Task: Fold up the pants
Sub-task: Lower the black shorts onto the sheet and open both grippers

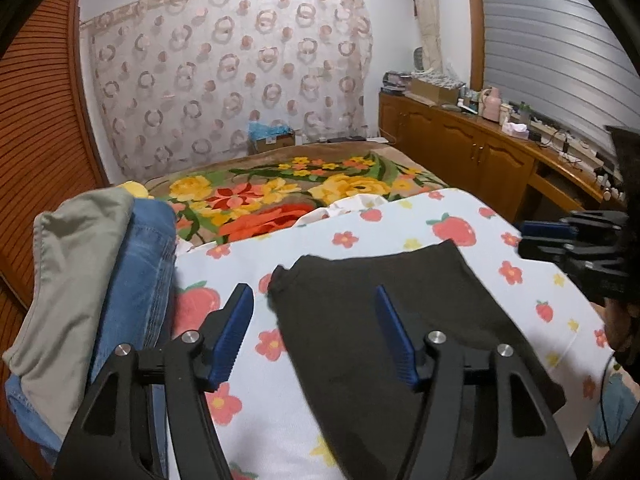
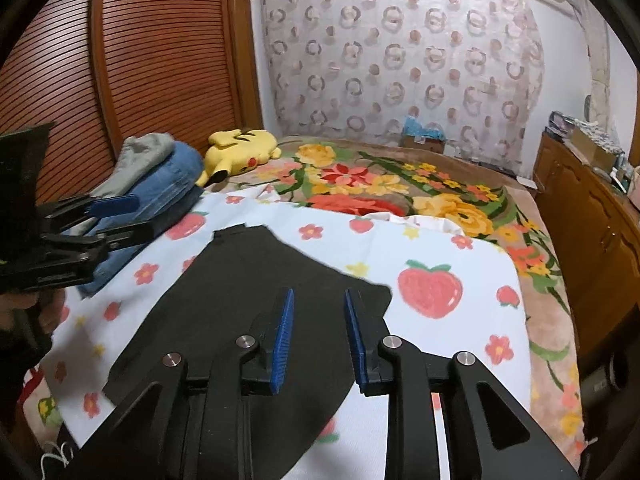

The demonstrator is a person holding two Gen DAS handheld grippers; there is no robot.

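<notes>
While both hand-held grippers, left [image 1: 316, 334] and right [image 2: 319, 336], hang open and empty, black pants [image 2: 248, 300] lie flat beneath; folded jeans [image 1: 136, 272] sit left.

Black pants [image 2: 248, 300] lie flat, folded, on the strawberry-print sheet [image 2: 440, 240].

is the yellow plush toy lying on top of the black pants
No. The yellow plush toy lies on the floral blanket near the stacked jeans, apart from the black pants.
</notes>
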